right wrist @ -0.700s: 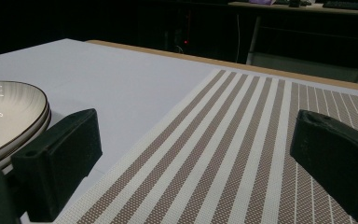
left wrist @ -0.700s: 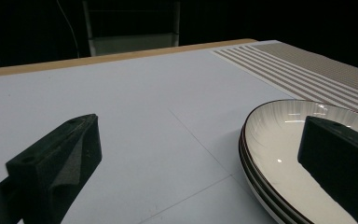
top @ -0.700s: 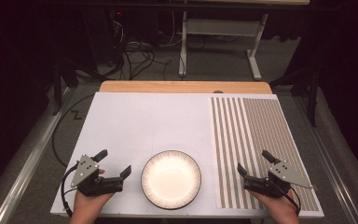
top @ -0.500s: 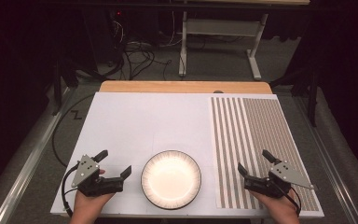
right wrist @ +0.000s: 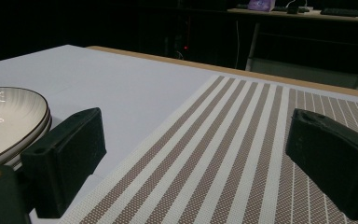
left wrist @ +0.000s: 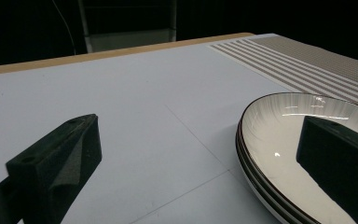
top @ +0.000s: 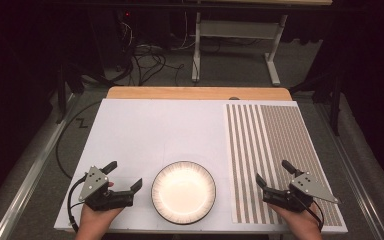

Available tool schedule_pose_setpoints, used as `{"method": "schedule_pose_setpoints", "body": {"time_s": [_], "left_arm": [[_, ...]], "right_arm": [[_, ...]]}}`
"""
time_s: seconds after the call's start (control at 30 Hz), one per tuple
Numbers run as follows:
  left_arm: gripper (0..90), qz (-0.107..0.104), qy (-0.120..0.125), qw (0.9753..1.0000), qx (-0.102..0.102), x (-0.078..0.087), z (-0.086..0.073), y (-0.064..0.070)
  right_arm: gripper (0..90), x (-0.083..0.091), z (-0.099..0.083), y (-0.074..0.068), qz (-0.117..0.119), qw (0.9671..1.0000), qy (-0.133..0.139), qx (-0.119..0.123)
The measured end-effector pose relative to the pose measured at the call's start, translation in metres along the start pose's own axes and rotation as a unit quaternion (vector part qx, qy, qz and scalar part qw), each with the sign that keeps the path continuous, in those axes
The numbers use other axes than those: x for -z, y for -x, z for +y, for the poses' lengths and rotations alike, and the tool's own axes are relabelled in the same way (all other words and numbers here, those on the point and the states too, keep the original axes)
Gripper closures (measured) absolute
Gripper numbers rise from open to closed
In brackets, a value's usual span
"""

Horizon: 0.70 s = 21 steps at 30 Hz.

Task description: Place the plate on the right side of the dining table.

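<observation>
- Near the front edge of the surface (top: 145, 130), stacked plates (top: 183, 191) sit between your hand-held grippers.
- Your left hand-held gripper (top: 125, 176) gapes empty beside them.
- Your right hand-held gripper (top: 274, 174) gapes over the striped mat (top: 275, 150).
- No writing is readable.

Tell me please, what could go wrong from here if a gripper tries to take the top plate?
1. The plates are stacked, at least two by their rims in the left gripper view. A jaw of the left gripper could catch a lower rim and lift more than one.
2. The stack sits close to the near edge of the white board; a push could slide it off.
3. The right gripper is open over the striped mat and might snag its edge.
</observation>
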State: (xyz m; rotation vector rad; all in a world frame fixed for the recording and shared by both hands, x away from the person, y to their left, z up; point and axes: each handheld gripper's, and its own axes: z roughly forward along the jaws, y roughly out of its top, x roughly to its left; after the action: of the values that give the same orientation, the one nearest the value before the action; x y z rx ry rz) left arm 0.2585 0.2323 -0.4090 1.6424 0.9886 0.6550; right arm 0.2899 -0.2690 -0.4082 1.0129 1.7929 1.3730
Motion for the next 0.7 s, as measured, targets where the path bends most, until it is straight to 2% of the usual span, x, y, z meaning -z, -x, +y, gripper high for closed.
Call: {"method": "schedule_pose_setpoints", "body": {"time_s": [0.37, 0.47, 0.7], "left_arm": [[0.6, -0.004, -0.003, 1.0, 0.001, -0.001, 0.001, 0.001], [0.6, -0.01, -0.008, 0.9999, 0.001, -0.002, 0.001, 0.001], [0.6, -0.008, -0.006, 0.9999, -0.003, -0.002, 0.002, 0.002]], "right_arm": [[6.8, -0.001, 0.004, -0.007, 0.009, 1.0, 0.002, -0.002], [6.8, -0.004, 0.006, -0.014, 0.021, 0.9998, -0.003, -0.001], [6.8, -0.013, 0.011, -0.036, 0.049, 0.9986, -0.011, 0.015]]}}
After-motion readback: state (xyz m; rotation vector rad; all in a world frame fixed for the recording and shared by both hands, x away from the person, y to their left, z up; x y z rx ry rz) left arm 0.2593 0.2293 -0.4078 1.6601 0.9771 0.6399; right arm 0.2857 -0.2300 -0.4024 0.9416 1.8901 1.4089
